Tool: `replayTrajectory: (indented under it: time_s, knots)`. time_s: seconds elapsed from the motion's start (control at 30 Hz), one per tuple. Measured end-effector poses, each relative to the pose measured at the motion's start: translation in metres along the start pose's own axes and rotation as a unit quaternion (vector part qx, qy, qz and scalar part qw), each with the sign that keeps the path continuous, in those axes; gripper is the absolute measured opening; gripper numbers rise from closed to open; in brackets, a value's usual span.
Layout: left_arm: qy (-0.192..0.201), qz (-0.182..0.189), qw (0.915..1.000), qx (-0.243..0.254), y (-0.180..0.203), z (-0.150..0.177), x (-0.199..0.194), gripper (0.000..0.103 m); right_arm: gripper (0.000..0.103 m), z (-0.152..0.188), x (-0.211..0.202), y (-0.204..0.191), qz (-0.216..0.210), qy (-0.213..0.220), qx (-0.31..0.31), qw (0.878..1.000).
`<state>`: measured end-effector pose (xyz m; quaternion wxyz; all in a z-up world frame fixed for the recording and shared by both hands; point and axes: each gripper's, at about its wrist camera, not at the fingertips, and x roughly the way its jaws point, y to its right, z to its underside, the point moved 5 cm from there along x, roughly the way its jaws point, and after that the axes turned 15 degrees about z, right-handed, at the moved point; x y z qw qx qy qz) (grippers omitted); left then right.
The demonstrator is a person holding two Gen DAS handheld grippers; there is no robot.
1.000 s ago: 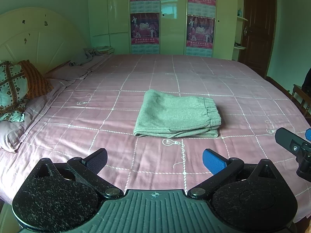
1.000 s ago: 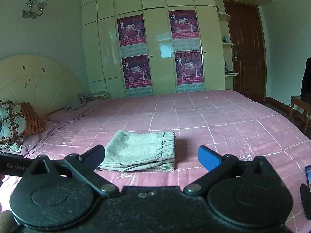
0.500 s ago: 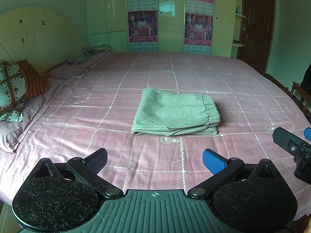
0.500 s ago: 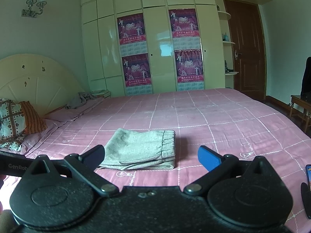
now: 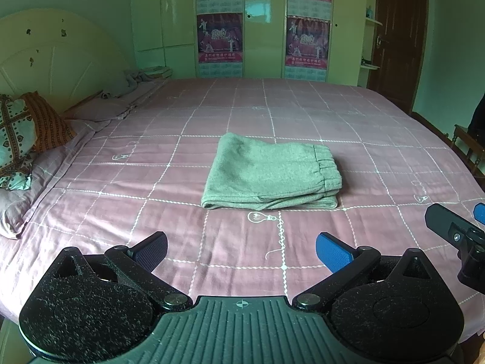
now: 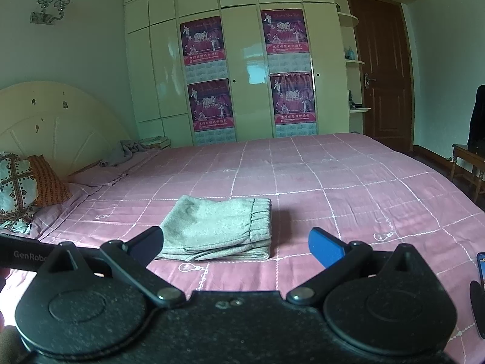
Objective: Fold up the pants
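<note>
Grey-green pants [image 5: 271, 173] lie folded into a flat rectangle on the pink checked bedspread [image 5: 151, 188], with the elastic waistband on the right. They also show in the right wrist view [image 6: 218, 230]. My left gripper [image 5: 241, 248] is open and empty, held back from the pants near the bed's front edge. My right gripper [image 6: 236, 247] is open and empty, also short of the pants, which lie left of its middle. Its finger shows at the right edge of the left wrist view [image 5: 448, 227].
Patterned pillows [image 5: 21, 139] lie at the left by the cream headboard [image 5: 54, 69]. A crumpled grey cloth [image 5: 139, 77] sits at the bed's far left corner. A wardrobe with posters [image 6: 242, 75] and a brown door [image 6: 382, 69] stand behind. A phone [image 6: 480, 268] lies at the right.
Both grippers have drifted slightly, and the pants sit a little lower and closer in the views. The pants have not moved on the bed. Both grippers stay open.
</note>
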<state>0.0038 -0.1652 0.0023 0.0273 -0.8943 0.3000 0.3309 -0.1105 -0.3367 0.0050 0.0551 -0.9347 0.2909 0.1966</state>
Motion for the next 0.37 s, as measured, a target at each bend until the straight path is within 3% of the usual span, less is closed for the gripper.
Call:
replayTrajectory:
  time_s: [0.2,0.37]
  knots:
    - [0.002,0.016,0.9997,0.021,0.0035,-0.0006,0.0057,0.103,0.102,0.0021,0.0034,-0.0010,0.002,-0.004,0.000,1.000]
    - [0.023,0.006,0.9987,0.045,0.0091,-0.0086,0.0080,0.103,0.102,0.0048,0.0069,-0.0043,0.000,-0.009,-0.004,1.000]
